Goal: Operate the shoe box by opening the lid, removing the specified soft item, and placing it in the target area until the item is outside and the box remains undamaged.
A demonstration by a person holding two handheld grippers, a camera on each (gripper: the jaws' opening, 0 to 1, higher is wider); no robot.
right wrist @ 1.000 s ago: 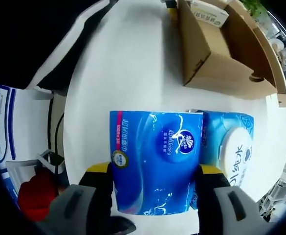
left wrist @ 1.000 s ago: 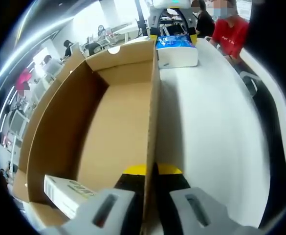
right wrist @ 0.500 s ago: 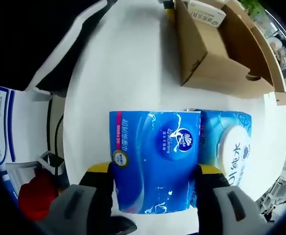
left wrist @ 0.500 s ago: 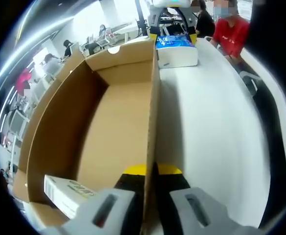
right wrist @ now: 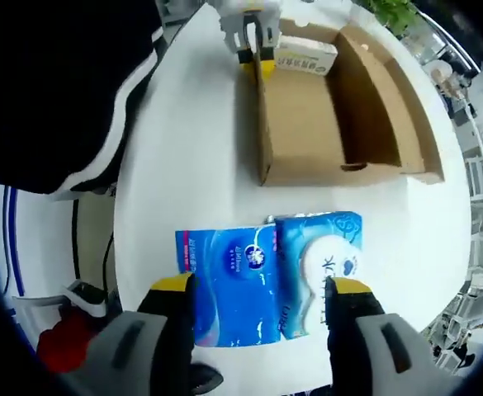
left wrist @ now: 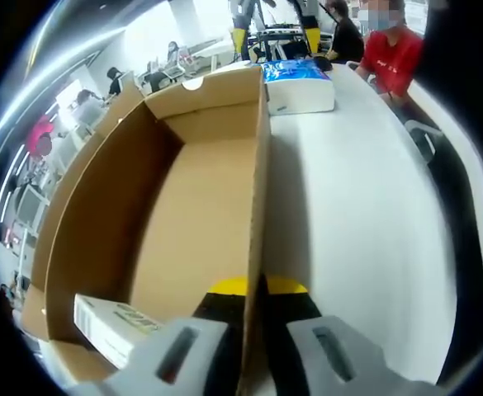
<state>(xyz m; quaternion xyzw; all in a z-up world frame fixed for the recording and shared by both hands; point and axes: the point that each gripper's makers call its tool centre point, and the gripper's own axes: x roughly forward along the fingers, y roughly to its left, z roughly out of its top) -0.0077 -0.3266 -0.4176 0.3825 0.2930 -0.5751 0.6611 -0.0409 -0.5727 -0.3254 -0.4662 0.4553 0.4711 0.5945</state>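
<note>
I'm clamping my left gripper (left wrist: 253, 290) on the shoe box (right wrist: 340, 107) wall — my right gripper (right wrist: 258, 290), jaws apart, is hovering above the blue tissue pack (right wrist: 229, 285), lying crosswise; its writing is unreadable.

We see the shoe box (right wrist: 340, 124) lying open on the white table (right wrist: 191, 165), plain brown cardboard with its lid folded back. Its near long wall (left wrist: 258, 190) stands upright and looks intact. A small white carton (left wrist: 113, 326) lies inside at one end. The blue tissue pack (right wrist: 229, 285) lies flat on the table outside the box, touching a wet-wipes pack (right wrist: 324, 268) beside it.
</note>
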